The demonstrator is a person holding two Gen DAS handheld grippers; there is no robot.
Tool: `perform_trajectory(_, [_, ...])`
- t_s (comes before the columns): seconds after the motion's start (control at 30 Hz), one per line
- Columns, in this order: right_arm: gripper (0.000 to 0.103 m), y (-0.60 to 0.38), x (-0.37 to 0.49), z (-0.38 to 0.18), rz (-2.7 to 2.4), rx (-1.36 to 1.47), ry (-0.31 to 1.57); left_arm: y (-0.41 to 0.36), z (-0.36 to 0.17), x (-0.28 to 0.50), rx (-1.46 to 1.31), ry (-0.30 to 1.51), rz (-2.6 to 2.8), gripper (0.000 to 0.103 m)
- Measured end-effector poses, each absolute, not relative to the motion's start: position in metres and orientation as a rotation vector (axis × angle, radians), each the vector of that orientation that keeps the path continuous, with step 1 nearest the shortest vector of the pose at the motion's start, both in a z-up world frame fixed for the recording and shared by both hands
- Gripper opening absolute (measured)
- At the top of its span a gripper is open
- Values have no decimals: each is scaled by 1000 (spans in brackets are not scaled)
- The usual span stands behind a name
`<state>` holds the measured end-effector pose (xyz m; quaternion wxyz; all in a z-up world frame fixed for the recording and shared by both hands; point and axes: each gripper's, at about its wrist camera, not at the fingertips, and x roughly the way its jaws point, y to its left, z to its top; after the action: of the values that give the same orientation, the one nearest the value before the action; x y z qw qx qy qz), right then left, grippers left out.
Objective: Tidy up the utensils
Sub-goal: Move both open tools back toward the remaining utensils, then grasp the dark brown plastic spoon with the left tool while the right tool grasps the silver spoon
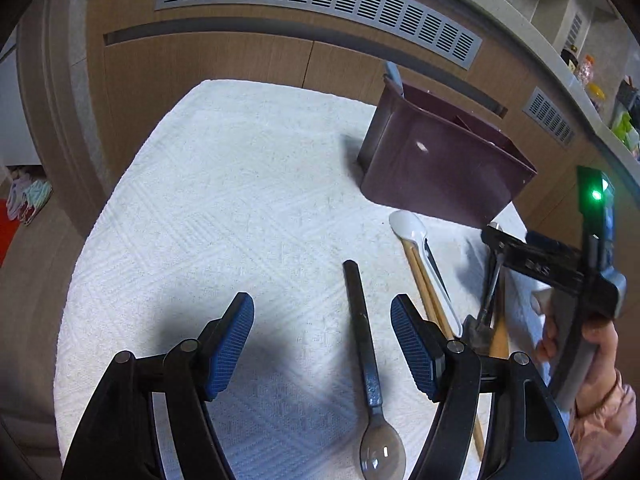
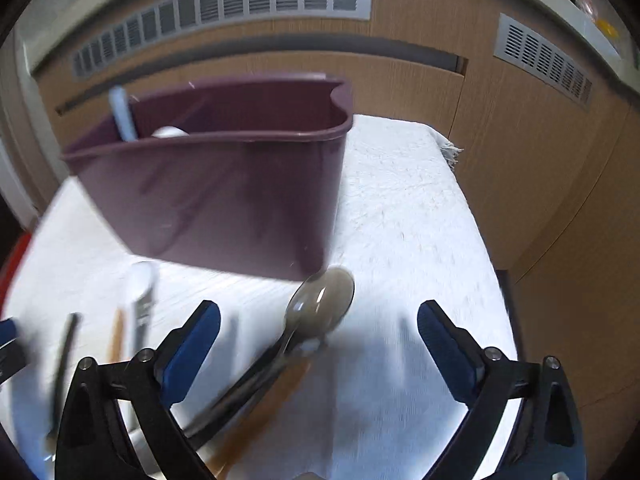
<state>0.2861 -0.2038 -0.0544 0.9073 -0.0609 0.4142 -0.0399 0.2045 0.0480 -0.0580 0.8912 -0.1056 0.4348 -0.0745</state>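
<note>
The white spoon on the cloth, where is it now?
In the left wrist view the white spoon lies right of centre, just before the maroon utensil holder, beside wooden chopsticks.

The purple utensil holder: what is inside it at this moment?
In the right wrist view, the purple utensil holder contains a white handle standing upright and a white rounded piece beside it. An inner divider is visible. The front wall covers everything lower down.

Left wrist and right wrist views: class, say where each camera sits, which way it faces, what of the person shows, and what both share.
Left wrist: on the left gripper, angled down at the white cloth and dark-handled spoon; open jaws, and a hand with the right gripper.
Right wrist: on the right gripper, facing the maroon caddy; open jaws only.
Shared: caddy, cloth, white spoon, vented cabinet.
</note>
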Motion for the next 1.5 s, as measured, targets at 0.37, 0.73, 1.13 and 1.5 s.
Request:
perform_trajectory(0.37, [36, -203, 258, -59, 81, -71, 898, 46, -67, 209, -255, 955, -200, 72])
perform_trajectory(0.73, [35, -187, 195, -11, 194, -92, 729, 24, -70, 214, -194, 975, -242, 68])
perform_trajectory(1.13, [34, -200, 189, 0, 150, -87, 702, 15, -70, 188, -84, 1044, -273, 38])
perform_trajectory(1.5, [30, -194, 167, 37, 136, -112, 594, -11, -77, 130, 72, 1044, -249, 56])
